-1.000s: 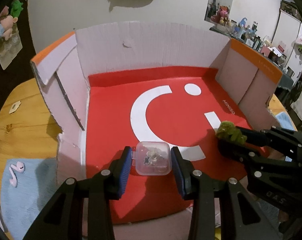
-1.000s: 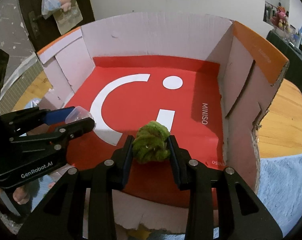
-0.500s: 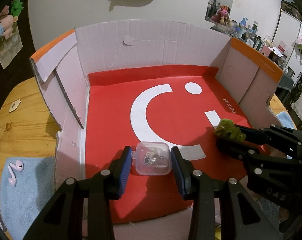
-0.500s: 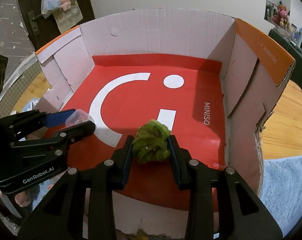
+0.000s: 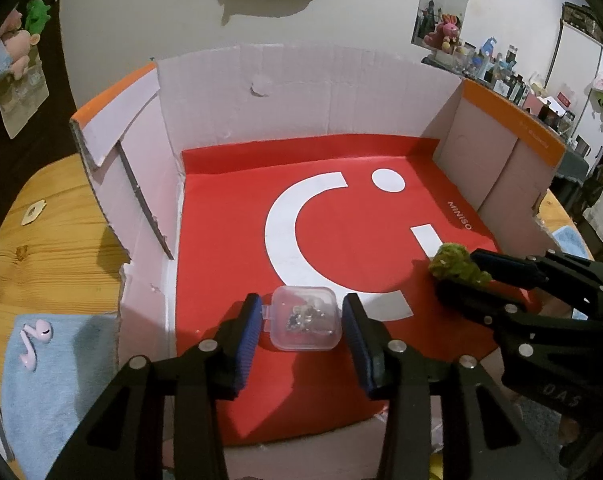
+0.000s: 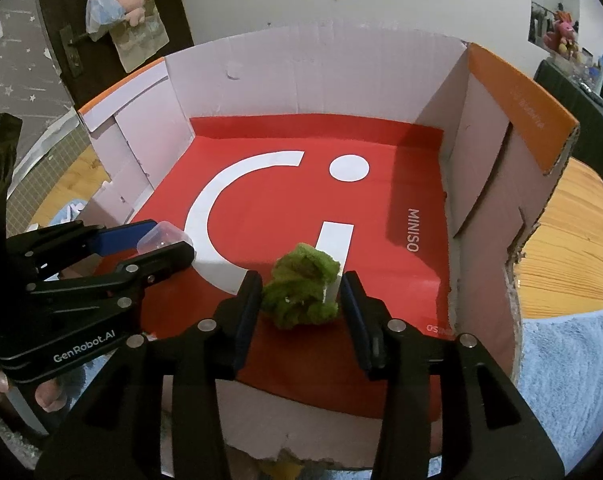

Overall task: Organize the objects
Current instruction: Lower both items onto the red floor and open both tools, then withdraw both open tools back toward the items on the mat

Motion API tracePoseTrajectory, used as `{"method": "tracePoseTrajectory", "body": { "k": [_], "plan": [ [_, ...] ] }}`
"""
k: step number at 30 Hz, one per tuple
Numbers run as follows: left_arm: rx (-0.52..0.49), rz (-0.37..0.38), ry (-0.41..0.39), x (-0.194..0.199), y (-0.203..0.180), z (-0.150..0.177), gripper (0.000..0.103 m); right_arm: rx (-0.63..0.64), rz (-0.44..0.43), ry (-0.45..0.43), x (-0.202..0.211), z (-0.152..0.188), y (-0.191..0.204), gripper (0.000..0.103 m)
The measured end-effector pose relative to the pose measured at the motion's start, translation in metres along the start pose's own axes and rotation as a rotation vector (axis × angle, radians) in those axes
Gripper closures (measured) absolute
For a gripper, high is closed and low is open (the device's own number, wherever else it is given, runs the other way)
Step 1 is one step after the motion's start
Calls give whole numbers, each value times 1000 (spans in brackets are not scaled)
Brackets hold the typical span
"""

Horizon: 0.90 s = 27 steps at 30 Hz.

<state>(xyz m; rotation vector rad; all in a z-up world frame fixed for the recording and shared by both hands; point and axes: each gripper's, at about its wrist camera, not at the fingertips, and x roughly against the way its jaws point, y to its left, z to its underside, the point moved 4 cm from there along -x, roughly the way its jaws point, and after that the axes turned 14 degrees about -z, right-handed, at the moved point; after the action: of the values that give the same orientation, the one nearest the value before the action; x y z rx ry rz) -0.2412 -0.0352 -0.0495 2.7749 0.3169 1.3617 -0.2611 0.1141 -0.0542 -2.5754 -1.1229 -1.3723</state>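
A cardboard box [image 5: 301, 92] with a red MINISO liner stands open in front of both grippers. My left gripper [image 5: 301, 320] stands around a small clear plastic case [image 5: 305, 318] with small bits inside; its jaws have gaps on both sides, and the case rests on the red floor. My right gripper [image 6: 301, 300] stands around a green plush toy [image 6: 303, 290] that lies on the liner, with a gap at the right finger. In the left wrist view the right gripper [image 5: 457, 276] and the toy [image 5: 457, 262] show at the right.
The box walls [image 6: 497, 168] rise on the left, back and right. A wooden table [image 5: 41, 248] lies under it, with a blue towel [image 5: 41, 380] and pink earphones [image 5: 33, 340] at the left. More blue towel [image 6: 573, 392] lies at the right.
Both grippers have opened slightly. The clear case and the green toy now rest on the red liner between the jaws.
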Motion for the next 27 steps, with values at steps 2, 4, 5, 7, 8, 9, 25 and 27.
{"method": "tracePoseTrajectory", "body": {
  "k": [2, 4, 5, 7, 8, 9, 25, 27],
  "plan": [
    [-1, -4, -7, 2, -1, -1, 53, 0, -2, -6, 3, 0, 1, 63],
    [-3, -8, -17, 5, -1, -1, 50, -1, -3, -12, 4, 0, 2, 62],
    [-4, -10, -20, 6, -2, -1, 50, -1, -5, -15, 5, 0, 3, 61],
    [-3, -13, -24, 8, -2, -1, 49, 0, -6, -20, 7, 0, 4, 55],
    [-2, -13, -24, 9, -1, -1, 49, 1, -7, -23, 9, 0, 5, 53],
    [-2, -13, -24, 10, -1, 0, 49, 1, -8, -26, 10, 0, 5, 53],
    [33, -30, -55, 30, 6, 8, 33, 14, -13, -64, 33, 8, 19, 42],
    [37, -30, -56, 32, 8, 10, 33, 14, -13, -69, 37, 10, 21, 42]
  ]
}}
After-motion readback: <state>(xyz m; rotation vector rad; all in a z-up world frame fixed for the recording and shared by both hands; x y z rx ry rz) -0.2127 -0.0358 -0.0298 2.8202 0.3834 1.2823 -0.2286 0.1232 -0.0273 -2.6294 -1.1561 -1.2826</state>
